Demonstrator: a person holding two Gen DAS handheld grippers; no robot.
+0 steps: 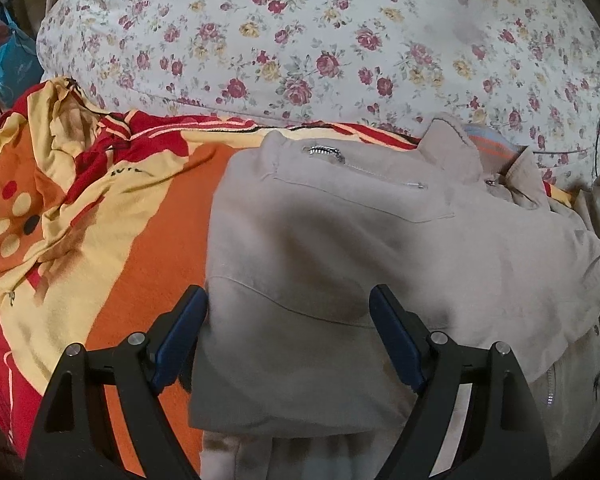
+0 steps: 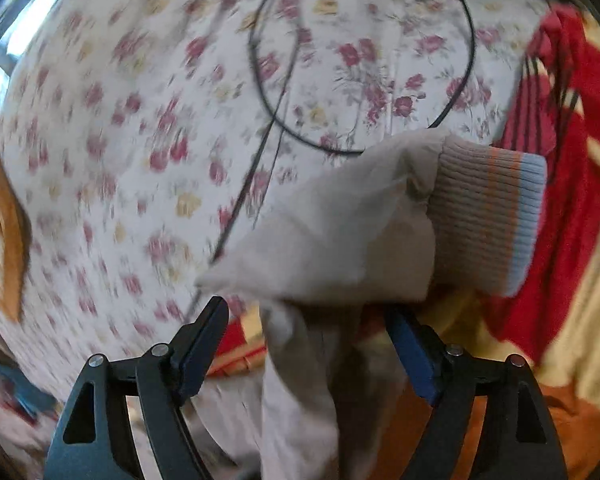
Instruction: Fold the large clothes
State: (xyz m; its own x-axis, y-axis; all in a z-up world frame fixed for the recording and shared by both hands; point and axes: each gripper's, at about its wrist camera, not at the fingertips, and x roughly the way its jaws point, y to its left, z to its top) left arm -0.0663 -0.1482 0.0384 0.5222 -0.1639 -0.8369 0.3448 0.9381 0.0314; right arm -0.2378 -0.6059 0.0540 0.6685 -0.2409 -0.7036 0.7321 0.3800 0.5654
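Observation:
A beige zip-up jacket (image 1: 360, 248) lies partly folded on the orange, yellow and red bedsheet (image 1: 148, 248); its collar sits at the upper right. My left gripper (image 1: 292, 312) is open above the jacket's near folded edge, and the left finger (image 1: 188, 328) stands at the cloth's border. In the blurred right wrist view, the jacket's sleeve (image 2: 340, 240) with its ribbed beige, orange and light-blue cuff (image 2: 488, 216) lies just ahead of my right gripper (image 2: 308, 328). Its jaws are wide apart, with loose beige cloth passing between them but not pinched.
A bulky floral duvet (image 1: 320, 40) fills the far side of the bed. A thin black cable (image 2: 268, 92) loops across the duvet (image 2: 100, 140) near the sleeve. The patterned sheet is bunched up at the left (image 1: 40, 184). A blue bag (image 1: 10, 60) hangs beyond the bed's left edge.

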